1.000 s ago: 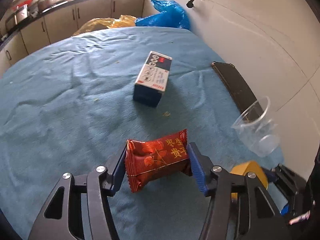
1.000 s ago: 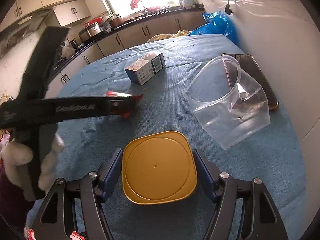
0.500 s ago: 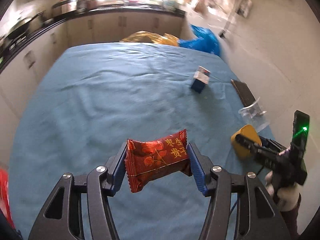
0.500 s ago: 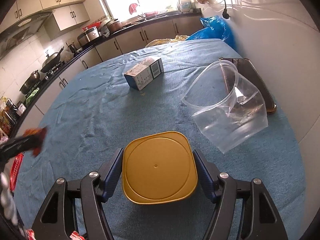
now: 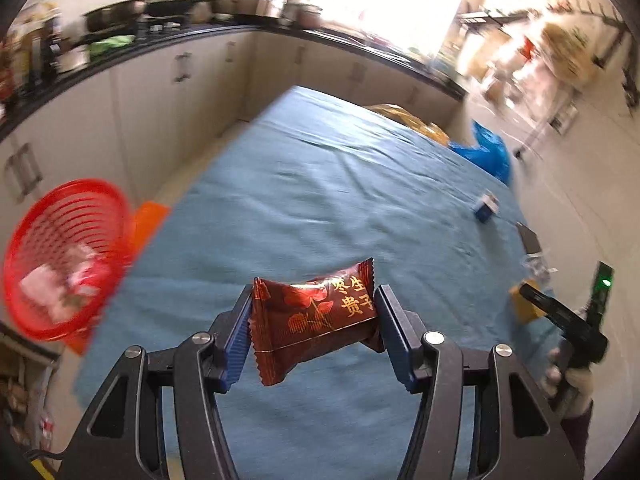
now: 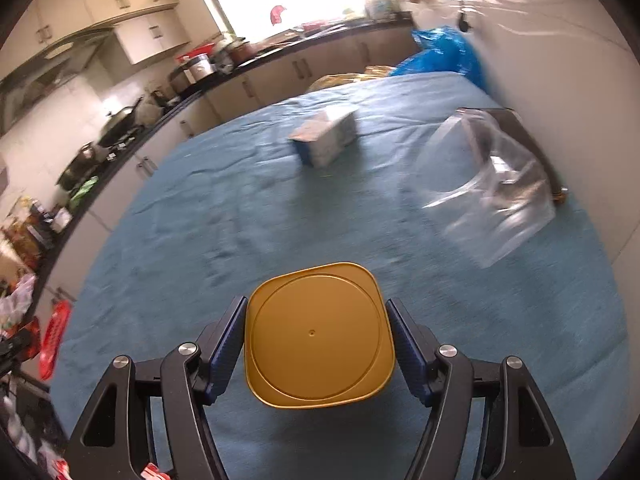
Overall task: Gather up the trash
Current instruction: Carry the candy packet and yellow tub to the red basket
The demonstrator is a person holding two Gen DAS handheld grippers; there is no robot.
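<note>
Kitchen setting: a table covered with a blue cloth (image 5: 320, 200) stands between cabinets and a tiled wall. Left gripper (image 5: 314, 322) pinches a dark red snack wrapper (image 5: 314, 316) by its two ends, the packet hanging clear above the cloth; a red mesh basket (image 5: 66, 256), apparently the trash receptacle and already holding some pale scraps, sits off the table's left edge in the left wrist view. Right gripper (image 6: 316, 336) clamps a yellow square lid (image 6: 318, 334) between its blue pads, held over the near part of the table. Remaining on the cloth are a small blue-and-white carton (image 6: 326, 140) near the middle and a clear plastic container (image 6: 488, 188) lying tilted near the wall, just beside a dark flat object (image 6: 528, 136) at the wall edge. Blur in the left wrist view suggests fast travel. Risks, as judged: the wrapper is slick, soft and gripped only at its crimped ends, so a quick swing could let it slip out before it is over the basket; a release made short of the rim would drop it on the floor. The lid, held edge-on between narrow pads, could pivot or pop free if the squeeze relaxes.
</note>
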